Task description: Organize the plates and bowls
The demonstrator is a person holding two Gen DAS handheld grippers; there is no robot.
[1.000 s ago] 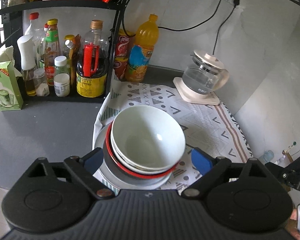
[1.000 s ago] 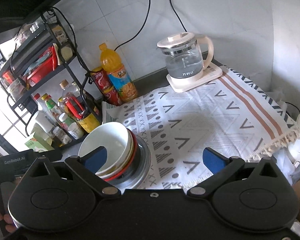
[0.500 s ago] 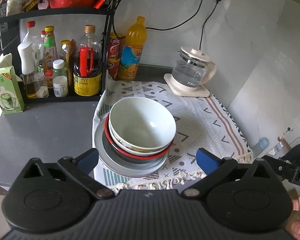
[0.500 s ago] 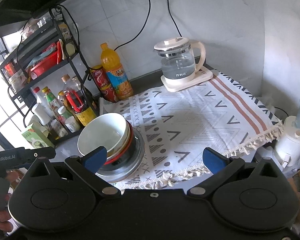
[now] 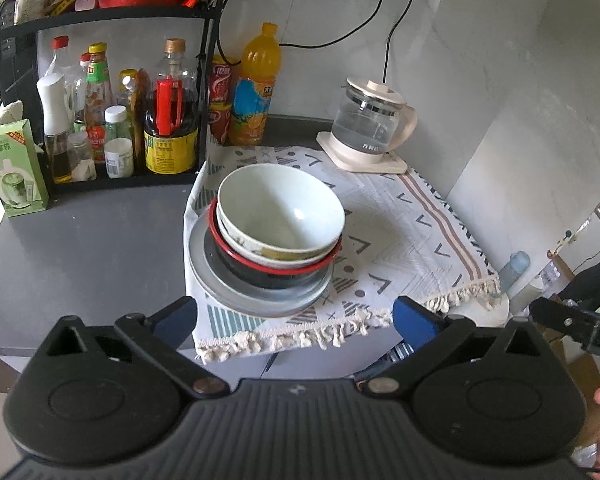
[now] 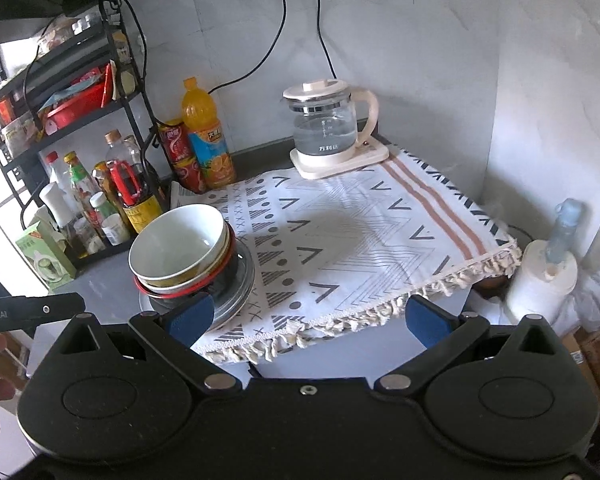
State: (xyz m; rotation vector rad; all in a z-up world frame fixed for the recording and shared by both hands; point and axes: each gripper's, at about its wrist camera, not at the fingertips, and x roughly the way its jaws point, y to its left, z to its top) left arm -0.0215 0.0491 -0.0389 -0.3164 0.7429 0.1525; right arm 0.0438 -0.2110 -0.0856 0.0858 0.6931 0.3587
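Note:
A stack of dishes stands on the left part of the patterned cloth [image 5: 400,232]. On top is a white bowl [image 5: 280,208] [image 6: 178,242], nested in another pale bowl. Under them sits a red-rimmed black bowl [image 5: 276,272], and at the bottom grey plates [image 5: 220,280] [image 6: 240,280]. My left gripper [image 5: 296,318] is open, in front of the stack and off the counter's front edge, with nothing between its blue pads. My right gripper [image 6: 308,318] is also open and empty, to the right of the stack and short of the cloth's fringe.
A black rack [image 5: 100,12] of sauce bottles stands at the left, with an orange drink bottle [image 5: 256,88] and red cans beside it. A glass kettle [image 5: 368,124] sits on its base at the back right. A green box [image 5: 12,168] stands on the grey counter [image 5: 80,248]. A person's fingers show at the frame edges.
Both grippers have pulled back from the stack toward the counter's front edge, so the dishes look smaller and farther. The left jaws widened slightly. The stack stayed in place.

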